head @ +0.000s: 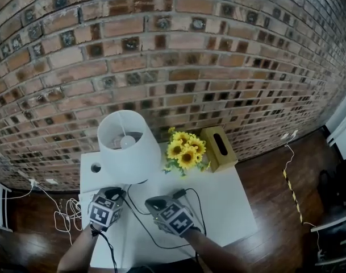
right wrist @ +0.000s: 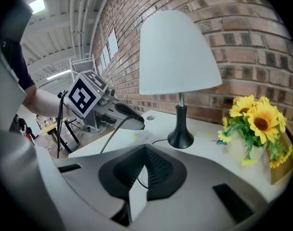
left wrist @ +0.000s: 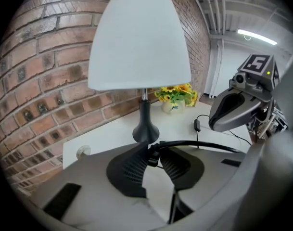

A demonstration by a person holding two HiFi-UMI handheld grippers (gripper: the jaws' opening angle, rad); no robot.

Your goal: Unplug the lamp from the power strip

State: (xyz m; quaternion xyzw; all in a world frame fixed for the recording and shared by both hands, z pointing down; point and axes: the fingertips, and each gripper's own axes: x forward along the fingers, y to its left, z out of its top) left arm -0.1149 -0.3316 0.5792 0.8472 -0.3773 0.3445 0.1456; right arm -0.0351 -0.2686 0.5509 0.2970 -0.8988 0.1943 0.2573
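I reckon the left hand-held gripper pinches the lamp cord to trace its plug; the right hand-held gripper hovers closed, empty.

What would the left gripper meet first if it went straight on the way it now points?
Probably the lamp base, which stands just beyond the tips of the left gripper. Since the gripper points downward, the table just before the base may come first.
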